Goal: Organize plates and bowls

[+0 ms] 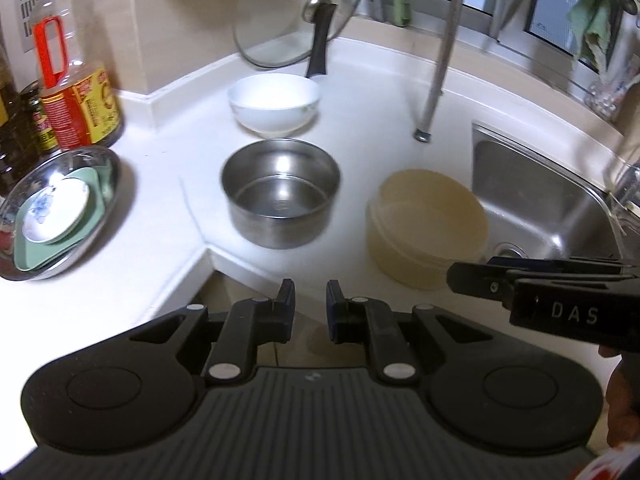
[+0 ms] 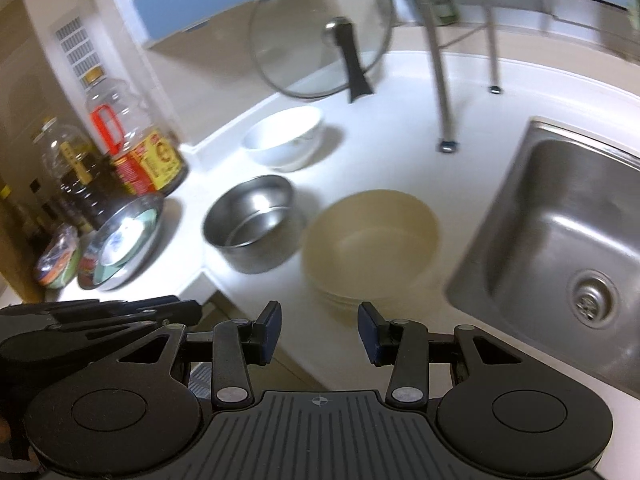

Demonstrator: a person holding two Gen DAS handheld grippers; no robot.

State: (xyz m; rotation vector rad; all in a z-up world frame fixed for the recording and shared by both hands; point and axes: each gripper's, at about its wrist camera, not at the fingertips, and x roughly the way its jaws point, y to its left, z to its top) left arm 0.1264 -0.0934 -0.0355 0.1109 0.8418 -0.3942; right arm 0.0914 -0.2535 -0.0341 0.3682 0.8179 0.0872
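A stack of beige bowls (image 1: 428, 224) (image 2: 372, 244) stands on the white counter beside the sink. A steel bowl (image 1: 280, 196) (image 2: 252, 224) stands to its left, and a white bowl (image 1: 274, 104) (image 2: 284, 138) behind that. A steel plate (image 1: 92, 236) (image 2: 138, 264) at the left holds a green dish (image 1: 44, 254) and a small white dish (image 1: 56, 210). My left gripper (image 1: 310, 312) is open and empty, held off the counter's front edge. My right gripper (image 2: 319, 332) is open and empty, just in front of the beige stack; it also shows in the left wrist view (image 1: 472, 276).
A steel sink (image 1: 552, 208) (image 2: 560, 240) lies at the right. A glass lid (image 1: 280, 20) (image 2: 320, 28) leans on the back wall. Oil and sauce bottles (image 1: 72, 80) (image 2: 132, 140) stand at the left. Metal rack legs (image 1: 436, 68) (image 2: 444, 80) rise from the counter.
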